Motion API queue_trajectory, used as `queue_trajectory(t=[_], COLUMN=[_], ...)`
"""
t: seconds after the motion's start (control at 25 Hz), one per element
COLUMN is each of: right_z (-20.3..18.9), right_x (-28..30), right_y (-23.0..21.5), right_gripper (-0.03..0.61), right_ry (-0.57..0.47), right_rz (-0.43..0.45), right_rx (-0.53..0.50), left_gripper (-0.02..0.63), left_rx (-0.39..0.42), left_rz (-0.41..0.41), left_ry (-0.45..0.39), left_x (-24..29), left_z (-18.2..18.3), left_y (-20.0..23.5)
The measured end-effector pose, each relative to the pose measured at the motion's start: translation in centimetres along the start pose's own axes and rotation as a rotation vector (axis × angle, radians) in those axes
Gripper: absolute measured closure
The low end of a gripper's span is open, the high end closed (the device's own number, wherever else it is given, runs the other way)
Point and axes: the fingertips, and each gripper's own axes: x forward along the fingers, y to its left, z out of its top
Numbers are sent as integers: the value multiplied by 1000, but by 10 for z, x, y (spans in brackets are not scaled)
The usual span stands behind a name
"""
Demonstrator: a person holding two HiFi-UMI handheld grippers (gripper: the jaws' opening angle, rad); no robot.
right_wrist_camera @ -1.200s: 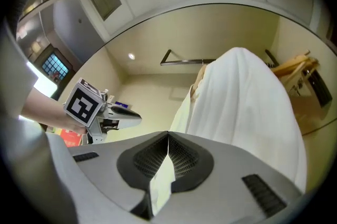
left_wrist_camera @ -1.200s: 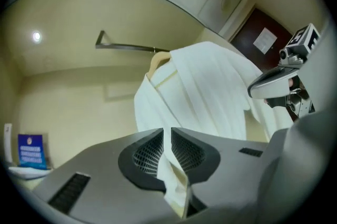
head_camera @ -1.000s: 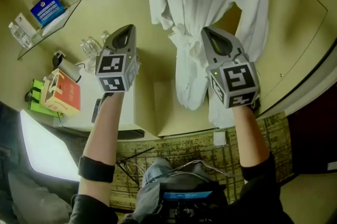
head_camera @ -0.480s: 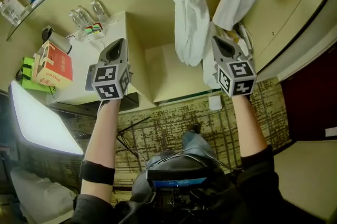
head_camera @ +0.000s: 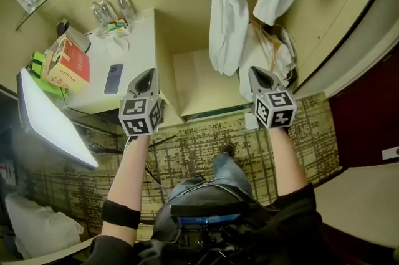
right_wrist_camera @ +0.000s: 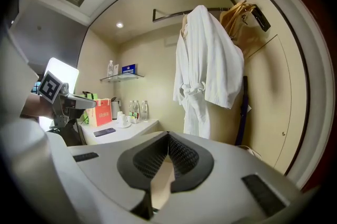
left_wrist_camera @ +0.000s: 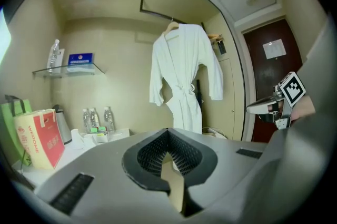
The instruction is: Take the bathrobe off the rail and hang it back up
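Head view: left gripper point(head_camera: 147, 74) and right gripper point(head_camera: 255, 74) are held well apart over carpet point(head_camera: 199, 139), both clenched on nothing. Robe point(head_camera: 227, 2) is seen hanging ahead between them, its hem above a low shelf point(head_camera: 196, 80). Table point(head_camera: 140, 45) edge lies just beside the left gripper.

Left gripper view: jaws are pressed together, empty. Robe is hung on rail point(left_wrist_camera: 158, 11) by a hanger point(left_wrist_camera: 171, 25), well apart from both grippers, with open room before it.

Right gripper view: jaws are closed, empty. Robe is seen on the rail, near the wall.
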Motion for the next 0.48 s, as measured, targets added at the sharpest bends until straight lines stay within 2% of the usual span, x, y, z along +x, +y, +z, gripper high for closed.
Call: queue_trajectory(t=[0.32, 0.48], right_z=[-27, -28], right_x=[-16, -13], right_y=[1, -9], right_gripper=[557, 557], right_ry=[22, -1], right_rz=[0, 16], right_rx=[40, 58], left_gripper=[611, 611], left_rx=[-34, -93], left_rz=[31, 61], left_ry=[34, 54], left_x=[-22, -23], left_z=[-27, -42], left_y=[-1, -1])
